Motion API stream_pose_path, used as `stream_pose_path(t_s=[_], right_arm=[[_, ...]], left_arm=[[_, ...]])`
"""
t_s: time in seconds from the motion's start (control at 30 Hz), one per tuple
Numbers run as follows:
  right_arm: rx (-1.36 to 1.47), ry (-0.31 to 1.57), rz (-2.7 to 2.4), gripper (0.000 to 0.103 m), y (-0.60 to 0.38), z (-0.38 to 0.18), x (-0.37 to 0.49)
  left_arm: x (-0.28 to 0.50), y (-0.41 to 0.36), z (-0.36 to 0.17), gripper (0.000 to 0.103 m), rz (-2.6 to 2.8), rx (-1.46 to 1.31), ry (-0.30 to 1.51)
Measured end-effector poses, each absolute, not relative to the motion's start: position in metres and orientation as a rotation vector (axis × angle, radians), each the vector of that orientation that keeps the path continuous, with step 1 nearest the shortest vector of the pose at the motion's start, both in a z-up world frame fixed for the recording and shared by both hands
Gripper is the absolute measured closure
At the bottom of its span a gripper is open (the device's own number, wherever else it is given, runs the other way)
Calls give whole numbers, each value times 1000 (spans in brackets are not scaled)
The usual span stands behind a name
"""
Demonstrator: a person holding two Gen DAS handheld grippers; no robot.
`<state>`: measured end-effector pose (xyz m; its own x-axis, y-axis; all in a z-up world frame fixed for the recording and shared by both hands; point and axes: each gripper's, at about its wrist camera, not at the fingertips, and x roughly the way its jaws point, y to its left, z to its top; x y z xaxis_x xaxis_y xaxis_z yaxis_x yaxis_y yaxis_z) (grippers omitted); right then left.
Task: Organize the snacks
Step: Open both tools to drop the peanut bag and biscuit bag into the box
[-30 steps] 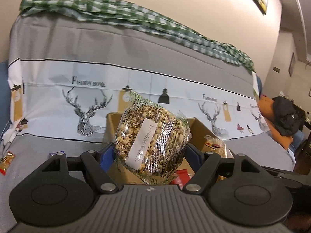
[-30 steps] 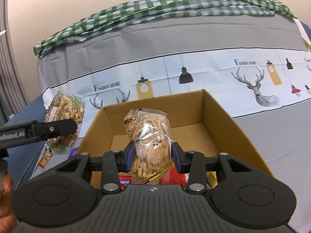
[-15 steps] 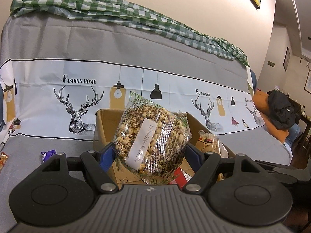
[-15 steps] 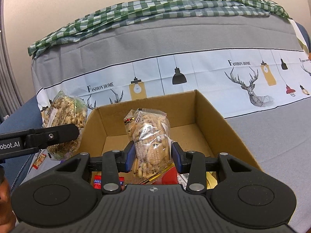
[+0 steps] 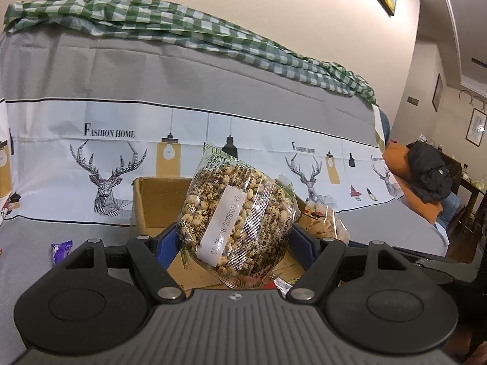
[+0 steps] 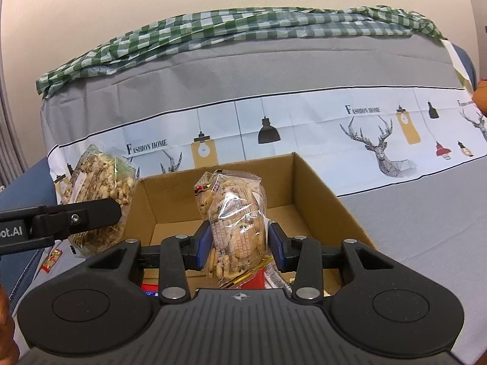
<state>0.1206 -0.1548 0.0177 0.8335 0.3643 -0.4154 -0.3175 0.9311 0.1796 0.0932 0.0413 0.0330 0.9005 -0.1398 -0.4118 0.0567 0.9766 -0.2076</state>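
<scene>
Item one: my left claw (image 5: pixel 236 238) is clamping a bulging clear plastic bag of puffed grain snacks (image 5: pixel 236 219) with a white date sticker, its blue pads pressing into both sides; the bag is hanging just ahead of the claw, above the near left edge of the open brown cardboard box (image 6: pixel 319 188). Item two: my right claw (image 6: pixel 239 248) is pinching a narrower crinkled clear bag of pale biscuit pieces (image 6: pixel 236 213), upright, directly over the box's interior. Risks, as I am judging them: slick film could be sliding through the pads, and loose contents shifting could be thinning either grip; the two claws are working close together over one box, so they could be colliding; a release from the left claw's spot might be catching the box's rim. Below the right claw, red foil wrappers (image 6: pixel 252 278) are lying in the box. To the left of the left claw, a small purple wrapper (image 5: pixel 61 251) is resting on the grey printed cloth (image 5: pixel 91 76).
</scene>
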Motion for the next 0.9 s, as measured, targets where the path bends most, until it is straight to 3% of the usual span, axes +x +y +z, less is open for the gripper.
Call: stream_pose_path(t_s=[0.57, 0.67, 0.83, 0.9], right_arm=[[107, 422, 316, 61, -159, 20, 119], [99, 414, 303, 57, -158, 20, 118], [100, 404, 288, 36, -157, 20, 116], [98, 408, 288, 35, -156, 19, 116]], left_arm=[[97, 34, 31, 20, -194, -203, 465], [96, 31, 29, 15, -191, -178, 477], [95, 36, 27, 14, -166, -177, 483], [93, 40, 26, 14, -151, -175, 472]])
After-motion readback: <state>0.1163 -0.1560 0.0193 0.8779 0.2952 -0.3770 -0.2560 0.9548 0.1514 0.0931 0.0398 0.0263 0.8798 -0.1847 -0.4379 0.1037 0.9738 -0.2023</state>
